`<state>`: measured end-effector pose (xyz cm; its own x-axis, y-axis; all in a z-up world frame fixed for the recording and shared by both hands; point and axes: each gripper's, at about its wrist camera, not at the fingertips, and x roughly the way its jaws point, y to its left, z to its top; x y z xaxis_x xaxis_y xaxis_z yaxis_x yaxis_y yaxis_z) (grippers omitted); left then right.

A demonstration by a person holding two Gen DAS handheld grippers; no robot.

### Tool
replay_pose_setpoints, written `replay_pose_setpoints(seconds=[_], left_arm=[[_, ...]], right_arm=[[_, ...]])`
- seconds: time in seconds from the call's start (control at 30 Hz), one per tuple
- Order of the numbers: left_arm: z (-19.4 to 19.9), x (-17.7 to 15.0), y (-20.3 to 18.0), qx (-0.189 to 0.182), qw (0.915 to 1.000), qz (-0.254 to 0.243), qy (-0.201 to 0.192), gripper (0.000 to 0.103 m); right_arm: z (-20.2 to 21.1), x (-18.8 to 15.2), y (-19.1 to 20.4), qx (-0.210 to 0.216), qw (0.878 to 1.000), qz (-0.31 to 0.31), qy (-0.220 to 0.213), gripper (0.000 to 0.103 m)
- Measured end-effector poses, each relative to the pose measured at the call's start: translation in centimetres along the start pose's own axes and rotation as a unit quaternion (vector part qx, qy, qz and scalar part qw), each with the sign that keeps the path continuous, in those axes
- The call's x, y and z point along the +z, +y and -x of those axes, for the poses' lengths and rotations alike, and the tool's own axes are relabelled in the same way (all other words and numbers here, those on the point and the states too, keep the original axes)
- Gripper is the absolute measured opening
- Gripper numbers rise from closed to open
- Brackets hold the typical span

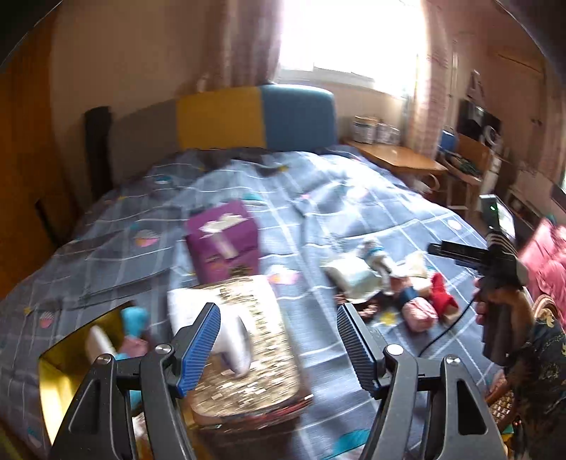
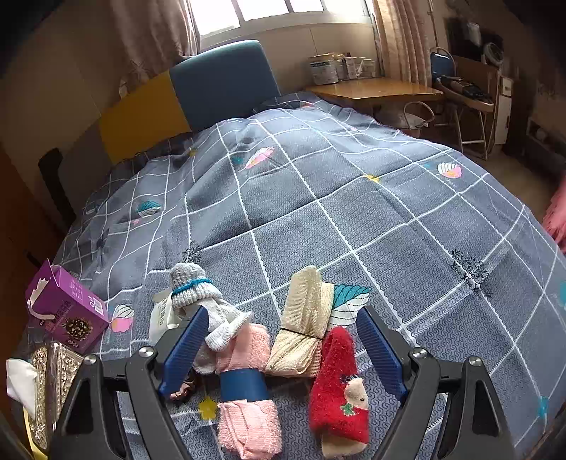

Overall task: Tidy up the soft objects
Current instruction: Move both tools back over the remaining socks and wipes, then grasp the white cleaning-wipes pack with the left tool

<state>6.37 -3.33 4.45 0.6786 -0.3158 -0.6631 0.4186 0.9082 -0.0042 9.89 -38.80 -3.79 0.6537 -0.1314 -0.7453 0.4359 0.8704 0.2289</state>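
This was a lived-in bedroom in a home. A bed (image 2: 353, 198) filled most of both views, spread with a grey-blue checked quilt printed with leaves, under a padded headboard (image 2: 184, 102) in grey, yellow and blue panels. Behind it, patterned curtains (image 2: 155, 32) hung beside a bright window (image 2: 269, 10). A wooden table (image 2: 375, 88) stood by the bed with tins (image 2: 323, 69) on it, and a metal-framed chair (image 2: 460, 95) sat nearby. Socks (image 2: 336, 389) lay scattered on the quilt.

Socks (image 2: 338, 385) and boxes (image 2: 67, 311) on bed (image 2: 353, 198)
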Motion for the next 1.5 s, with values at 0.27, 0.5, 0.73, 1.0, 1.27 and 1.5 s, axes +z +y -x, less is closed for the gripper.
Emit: replay_pose_setpoints(seconds=[0.27,0.5,0.73,1.0,1.27,1.5], left_arm=[[-6.6,2.3,-5.8,-0.079,0.9925,0.013,0.092,0.065],[-15.8,3.7,-7.9,-0.082,0.9814,0.074,0.157,0.060],[-23.1,4.0,-8.1,-0.090,0.9657,0.121,0.211,0.061],[-27.7,4.3,-9.0,-0.092,0.9596,0.121,0.237,0.064],[-28.9,3.8,-8.1,-0.096,0.9590,0.136,0.229,0.050],[-26.5,3.3,-5.9,-0.049,0.9658,0.128,0.220,0.048]], right_arm=[[0.1,0.1,-1.2,0.003,1.000,-0.028,0.005,0.085],[0.3,0.2,-1.4,0.021,0.999,-0.037,0.004,0.084],[0.0,0.2,-1.5,0.044,0.998,-0.046,0.013,0.084],[-0.3,0.3,-1.2,0.058,0.997,-0.041,0.022,0.084],[-0.8,0.2,-0.8,0.047,0.998,-0.025,0.031,0.069],[-1.4,-0.1,-0.6,0.038,0.998,-0.016,0.048,0.061]])
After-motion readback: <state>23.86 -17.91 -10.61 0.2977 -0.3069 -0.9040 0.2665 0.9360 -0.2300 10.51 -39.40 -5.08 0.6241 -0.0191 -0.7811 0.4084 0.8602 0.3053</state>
